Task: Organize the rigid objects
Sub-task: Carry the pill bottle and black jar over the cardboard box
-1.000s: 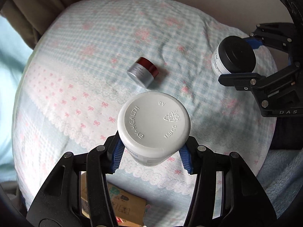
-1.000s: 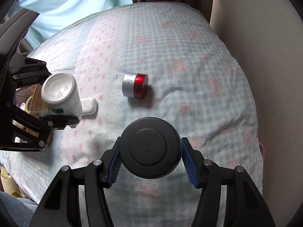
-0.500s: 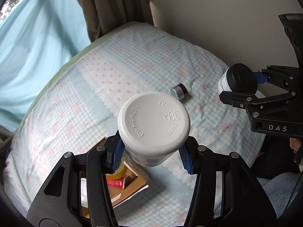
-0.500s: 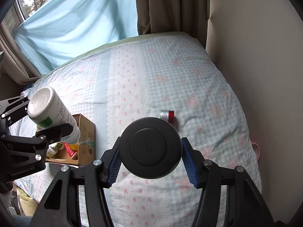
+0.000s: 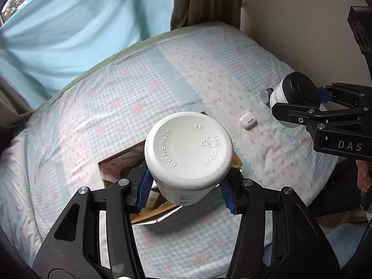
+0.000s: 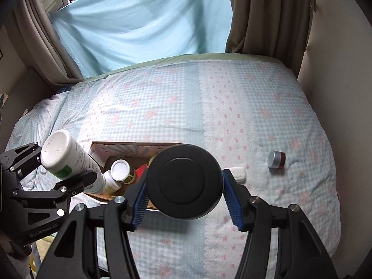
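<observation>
A: Bottles first. How will they handle?

B: White bottle (image 5: 188, 157) looks light, stiff, smooth plastic; the left hand-held gripper (image 5: 186, 189) pinches its body just below the base, above the cardboard box (image 6: 139, 160) on the bed (image 6: 209, 107).

A: And the other?

B: The right hand-held gripper (image 6: 184, 200) is clamped on the black-lidded jar (image 6: 183, 181) at its sides, in the air near the box. A slick lid, likely; grip the wall.

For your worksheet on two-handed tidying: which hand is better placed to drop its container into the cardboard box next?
Probably left: its white bottle hangs directly over the cardboard box, while the black-lidded jar is beside it.
</observation>
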A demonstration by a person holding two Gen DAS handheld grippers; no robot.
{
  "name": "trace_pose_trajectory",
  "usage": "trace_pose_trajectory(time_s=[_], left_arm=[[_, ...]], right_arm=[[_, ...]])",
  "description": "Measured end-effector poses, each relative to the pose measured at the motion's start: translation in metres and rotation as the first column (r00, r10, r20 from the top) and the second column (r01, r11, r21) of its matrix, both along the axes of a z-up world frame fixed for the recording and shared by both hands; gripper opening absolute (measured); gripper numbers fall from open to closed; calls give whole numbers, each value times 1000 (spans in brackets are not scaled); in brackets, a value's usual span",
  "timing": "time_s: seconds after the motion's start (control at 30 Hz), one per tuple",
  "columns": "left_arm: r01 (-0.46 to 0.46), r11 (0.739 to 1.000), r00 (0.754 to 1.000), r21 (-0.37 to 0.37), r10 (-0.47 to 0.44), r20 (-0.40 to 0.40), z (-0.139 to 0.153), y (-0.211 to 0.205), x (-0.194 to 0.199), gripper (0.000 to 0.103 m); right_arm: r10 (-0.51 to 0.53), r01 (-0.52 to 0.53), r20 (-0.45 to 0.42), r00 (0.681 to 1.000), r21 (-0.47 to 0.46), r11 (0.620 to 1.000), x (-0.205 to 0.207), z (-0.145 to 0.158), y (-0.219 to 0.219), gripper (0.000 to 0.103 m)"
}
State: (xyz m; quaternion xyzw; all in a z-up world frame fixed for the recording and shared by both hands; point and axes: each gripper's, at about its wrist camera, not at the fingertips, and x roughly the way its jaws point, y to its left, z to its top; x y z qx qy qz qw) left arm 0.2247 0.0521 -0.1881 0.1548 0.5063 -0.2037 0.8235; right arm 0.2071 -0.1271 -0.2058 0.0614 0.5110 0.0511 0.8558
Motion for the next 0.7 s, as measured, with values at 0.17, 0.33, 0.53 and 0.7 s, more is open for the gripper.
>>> trace_pose_trajectory(time_s=[0.17,0.33,0.53,0.7], left_arm=[[-65,998,997,2,65,-48,-14,58,12,48],[-93,996,992,9,94,-81,-36,98,27,48],[-154,988,983,-6,152,-107,-62,125,51,48],[-195,981,972,-18,191,-134,-83,134,70,48]], right_arm=[[5,-4,-39,999,25,1000,11,-10,45,54],[11,-8,-79,997,40,999,21,-26,84,54],[69,-64,-133,989,44,997,38,-51,117,54],[173,-179,-191,966,-11,984,58,-89,142,54]])
